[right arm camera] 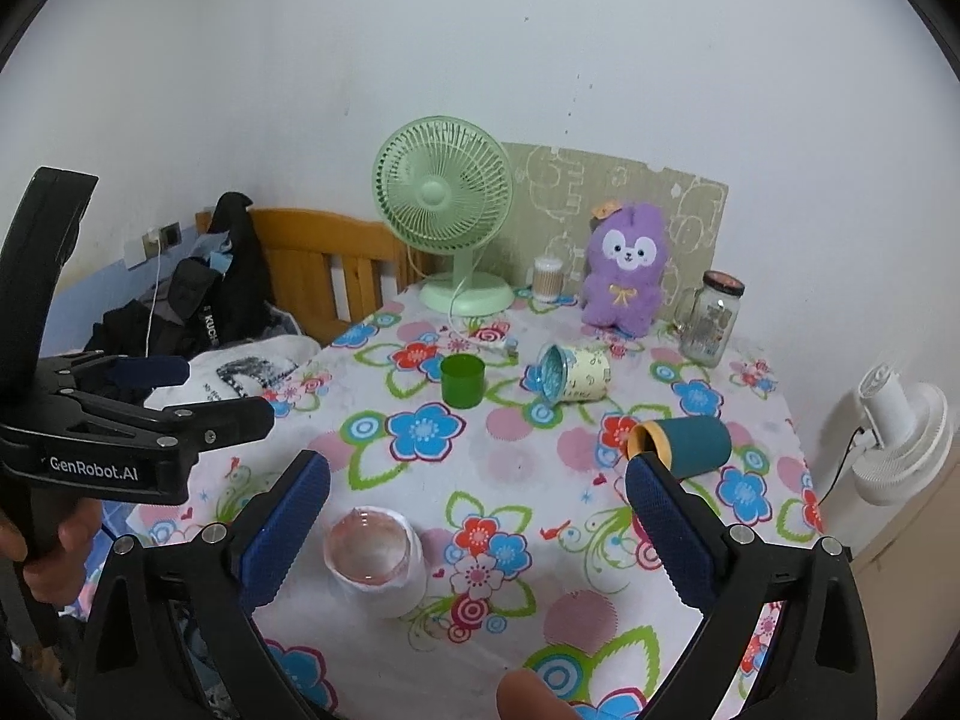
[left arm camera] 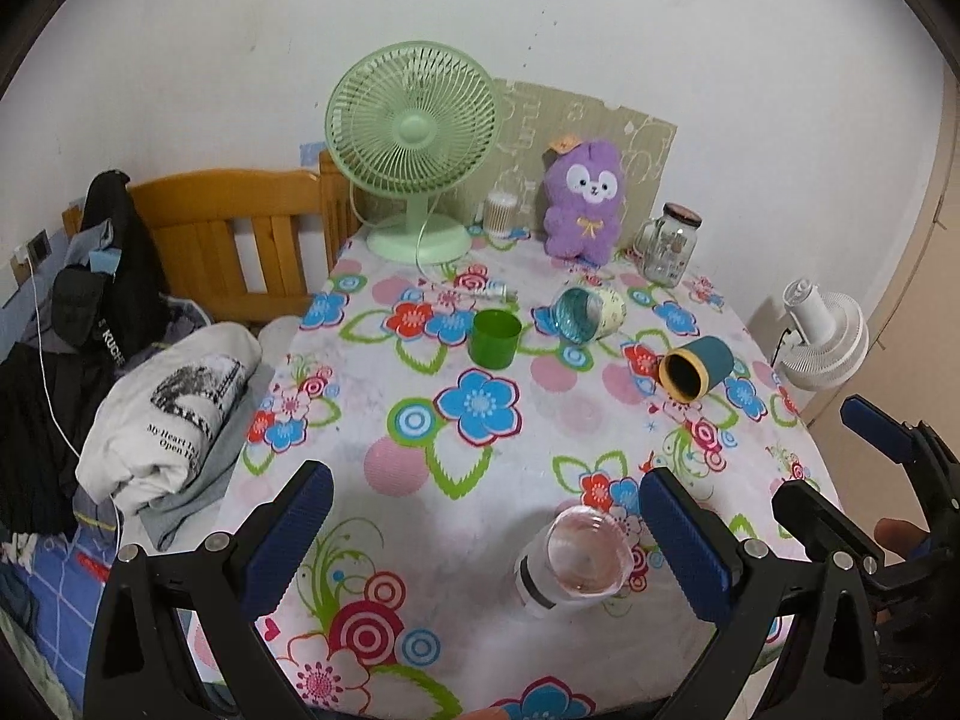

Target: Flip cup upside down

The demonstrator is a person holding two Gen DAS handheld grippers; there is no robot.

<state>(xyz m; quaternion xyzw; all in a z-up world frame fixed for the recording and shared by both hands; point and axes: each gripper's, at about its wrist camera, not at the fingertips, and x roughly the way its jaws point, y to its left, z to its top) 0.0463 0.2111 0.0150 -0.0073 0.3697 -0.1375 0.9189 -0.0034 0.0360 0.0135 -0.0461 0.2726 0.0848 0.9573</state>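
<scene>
"GenRobot.AI" in white on the left gripper (right arm camera: 198, 405) body at frame left, "My Heart" partly legible on folded white shirt (left arm camera: 174, 414), "KUCH" letters on black garment (left arm camera: 114, 276)

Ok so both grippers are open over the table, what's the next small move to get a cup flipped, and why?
Probably lower the left gripper around the white cup. That cup stands upright, mouth up, nearest of all and between its open fingers. The right gripper is open too, but the cup sits beside its left finger, not between.
</scene>
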